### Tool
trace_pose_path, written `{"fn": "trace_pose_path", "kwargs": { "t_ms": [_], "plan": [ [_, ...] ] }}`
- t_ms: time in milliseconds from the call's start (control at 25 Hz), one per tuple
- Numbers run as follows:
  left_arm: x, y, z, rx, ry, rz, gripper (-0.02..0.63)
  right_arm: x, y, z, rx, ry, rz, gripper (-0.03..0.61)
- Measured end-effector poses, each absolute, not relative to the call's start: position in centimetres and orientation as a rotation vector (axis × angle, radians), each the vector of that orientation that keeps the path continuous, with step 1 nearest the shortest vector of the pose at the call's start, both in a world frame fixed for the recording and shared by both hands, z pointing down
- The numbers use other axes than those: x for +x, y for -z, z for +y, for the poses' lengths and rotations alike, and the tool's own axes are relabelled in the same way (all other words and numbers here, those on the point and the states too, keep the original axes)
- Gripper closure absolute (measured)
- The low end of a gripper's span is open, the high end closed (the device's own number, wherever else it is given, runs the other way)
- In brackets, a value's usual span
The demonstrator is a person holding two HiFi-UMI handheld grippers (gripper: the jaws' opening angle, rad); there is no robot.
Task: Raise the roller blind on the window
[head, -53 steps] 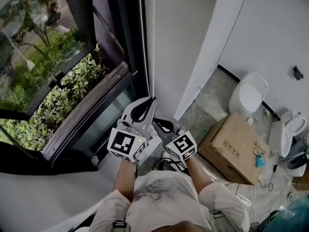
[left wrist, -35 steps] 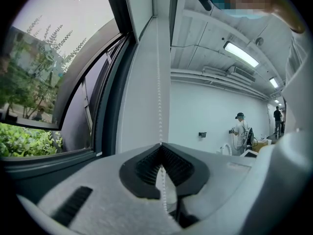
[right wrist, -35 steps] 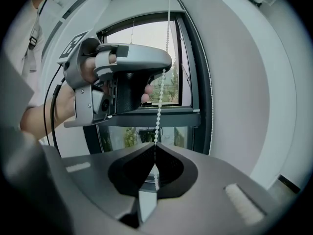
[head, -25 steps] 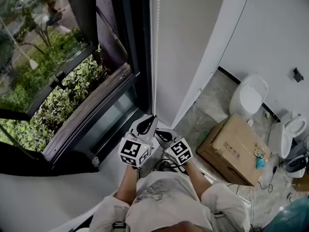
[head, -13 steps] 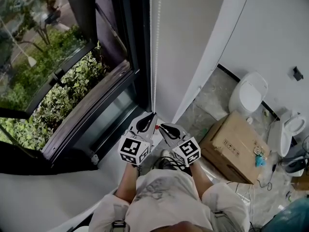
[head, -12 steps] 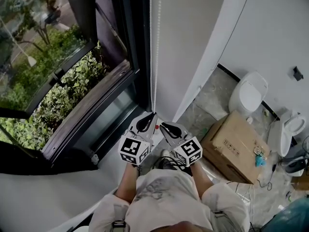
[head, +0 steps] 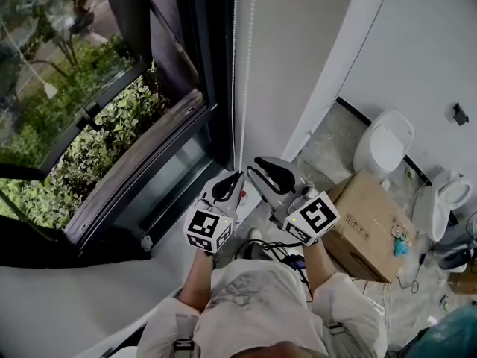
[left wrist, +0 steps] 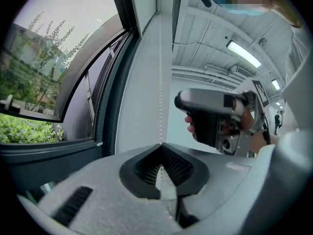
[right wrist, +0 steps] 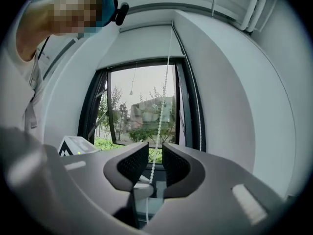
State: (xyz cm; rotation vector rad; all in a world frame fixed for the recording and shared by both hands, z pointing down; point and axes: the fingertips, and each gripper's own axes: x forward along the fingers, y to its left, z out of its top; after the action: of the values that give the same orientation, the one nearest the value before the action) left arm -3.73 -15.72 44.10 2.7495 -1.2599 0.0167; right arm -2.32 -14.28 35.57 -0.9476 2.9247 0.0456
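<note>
– bathroom wall beside the window (head: 82,103). where is the blind's chain (left wrist: 160,82)?
– hanging along the frame's right edge. left gripper (left wrist: 161,148) is clamped on it low down. right gripper (right wrist: 155,150) is higher, jaws just opening, chain loose between them.
– handling?
– judged light, limp, beaded, probably slippery. pinch one strand across the beads and pull straight down.

tongs x2 — L tongs (head: 239,174), R tongs (head: 258,171) | bead cord (left wrist: 160,97) x1 | cardbd box (head: 365,226) x1 | toilets (head: 384,145) (head: 452,192) x2
</note>
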Motion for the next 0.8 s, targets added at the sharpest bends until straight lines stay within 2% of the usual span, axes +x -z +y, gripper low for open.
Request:
{"fn": "trace_pose_path", "kwargs": {
  "t_ms": [80, 480, 600, 800],
  "plan": [
    [-3.7, -44.0, -15.8, 2.750, -0.015, -1.259, 0.603, -2.8, -34.2, -14.7, -0.929, -0.076, 2.921, 0.465],
    [-3.2, -44.1, -15.6, 2.756, -0.014, -1.247, 0.603, -4.0, -30.6, -17.0, -0.959, -0.160, 2.891, 0.466],
    [-3.0, -44.2, -15.6, 2.758, -0.014, -1.241, 0.603, -4.1, -30.2, -17.4, -0.992, -0.196, 2.892, 0.536],
    [-3.0, -44.2, -15.6, 2.760, -0.008, -1.241, 0.603, -4.2, -30.3, -17.4, -1.001, -0.214, 2.895, 0.565]
  ]
}}
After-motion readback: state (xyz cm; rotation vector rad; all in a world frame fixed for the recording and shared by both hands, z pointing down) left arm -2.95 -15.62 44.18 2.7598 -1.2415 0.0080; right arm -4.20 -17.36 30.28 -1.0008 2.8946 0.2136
